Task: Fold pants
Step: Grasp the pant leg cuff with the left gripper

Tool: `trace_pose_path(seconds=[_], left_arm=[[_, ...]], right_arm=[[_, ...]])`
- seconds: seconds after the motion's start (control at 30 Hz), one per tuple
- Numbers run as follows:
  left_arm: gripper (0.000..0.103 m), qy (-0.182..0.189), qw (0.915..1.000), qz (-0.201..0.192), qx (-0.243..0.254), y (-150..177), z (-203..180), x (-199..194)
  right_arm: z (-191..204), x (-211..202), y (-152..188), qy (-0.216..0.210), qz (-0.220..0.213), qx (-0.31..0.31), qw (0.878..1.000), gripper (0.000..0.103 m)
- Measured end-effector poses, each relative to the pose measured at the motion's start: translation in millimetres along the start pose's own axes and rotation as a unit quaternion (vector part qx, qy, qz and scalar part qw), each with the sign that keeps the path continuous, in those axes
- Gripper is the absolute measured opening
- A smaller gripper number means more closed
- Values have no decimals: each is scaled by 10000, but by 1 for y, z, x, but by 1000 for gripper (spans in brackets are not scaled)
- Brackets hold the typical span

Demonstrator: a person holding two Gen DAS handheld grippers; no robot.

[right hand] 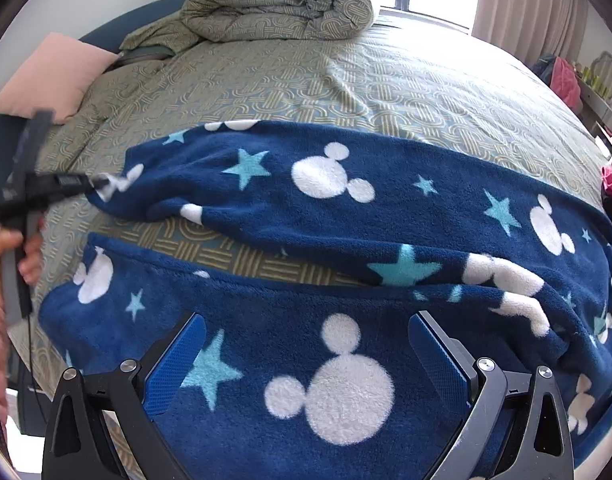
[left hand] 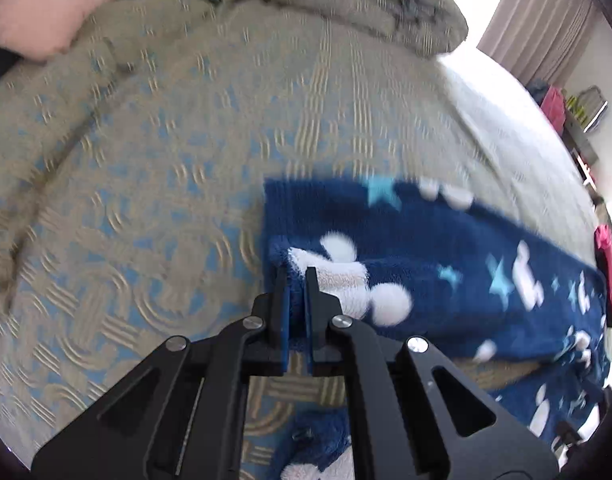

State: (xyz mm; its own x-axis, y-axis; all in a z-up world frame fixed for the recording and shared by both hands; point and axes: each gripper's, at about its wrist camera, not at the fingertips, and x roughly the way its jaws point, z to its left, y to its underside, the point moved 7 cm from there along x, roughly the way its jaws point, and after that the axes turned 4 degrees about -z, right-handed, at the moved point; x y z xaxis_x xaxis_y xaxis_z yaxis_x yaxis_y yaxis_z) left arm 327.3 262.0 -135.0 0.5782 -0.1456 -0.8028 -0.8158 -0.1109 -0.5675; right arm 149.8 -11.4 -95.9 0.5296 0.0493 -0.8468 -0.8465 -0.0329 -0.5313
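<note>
Navy fleece pants [right hand: 346, 216] with white mouse heads and light blue stars lie spread across the bed, both legs stretched to the left. My left gripper [left hand: 297, 276] is shut on the hem of the far leg [left hand: 406, 240], lifting it slightly off the bed. It also shows at the left of the right wrist view [right hand: 88, 182], pinching that cuff. My right gripper [right hand: 306, 344] is open, jaws wide apart, hovering over the near leg [right hand: 266, 360] with nothing between them.
The bed [right hand: 426, 80] has a grey-green patterned cover. A rolled duvet [right hand: 282, 0] sits at the headboard and a pink pillow [right hand: 50, 76] at the far left. Curtains [right hand: 526, 4] and a shelf with pink items [right hand: 566, 80] are at the right.
</note>
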Motion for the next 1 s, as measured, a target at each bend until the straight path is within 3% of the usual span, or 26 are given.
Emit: trace_pose_path(seconds=[0.1, 0.17, 0.2, 0.23, 0.3, 0.43, 0.53, 0.67, 0.73, 0.77, 0.8, 0.83, 1.0], left_arm=[[9, 15, 9994, -342, 61, -26, -2, -24], [13, -261, 9985, -249, 406, -27, -5, -21], [19, -410, 9978, -90, 514, -23, -5, -13], [35, -555, 9970, 96, 536, -17, -2, -7], [53, -636, 9963, 432, 378, 2, 8, 5], [54, -724, 9960, 511, -73, 6, 30, 15], [55, -262, 9971, 493, -517, -11, 33, 30], [55, -94, 9964, 632, -566, -32, 19, 63], [55, -61, 9938, 958, -553, -32, 10, 85], [54, -91, 9932, 1033, -532, -33, 11, 92], [27, -232, 9926, 1087, -482, -32, 9, 98], [8, -332, 9922, 1108, -470, -32, 9, 102], [2, -773, 9934, 332, -778, -77, 22, 83]], right_arm=[[-10, 2, 5, 101, 66, 101, 9999, 103], [-18, 4, 10, 129, 138, 217, 9996, 103], [-22, 4, 11, 121, 163, 275, 9994, 103], [-24, 3, 13, 116, 172, 313, 9993, 103], [-28, 0, 15, 109, 136, 352, 9992, 103], [-36, -4, 18, 221, 90, 294, 9993, 103], [-40, -1, 20, 259, 194, 275, 9991, 103], [-41, 0, 17, 252, 207, 294, 9990, 103], [-42, 0, 15, 247, 176, 340, 9990, 103], [-43, -1, 15, 242, 165, 369, 9989, 103], [-43, 0, 14, 240, 160, 398, 9988, 103], [-45, 1, 14, 249, 165, 426, 9986, 103], [-57, 1, 20, 381, 244, 444, 9980, 103]])
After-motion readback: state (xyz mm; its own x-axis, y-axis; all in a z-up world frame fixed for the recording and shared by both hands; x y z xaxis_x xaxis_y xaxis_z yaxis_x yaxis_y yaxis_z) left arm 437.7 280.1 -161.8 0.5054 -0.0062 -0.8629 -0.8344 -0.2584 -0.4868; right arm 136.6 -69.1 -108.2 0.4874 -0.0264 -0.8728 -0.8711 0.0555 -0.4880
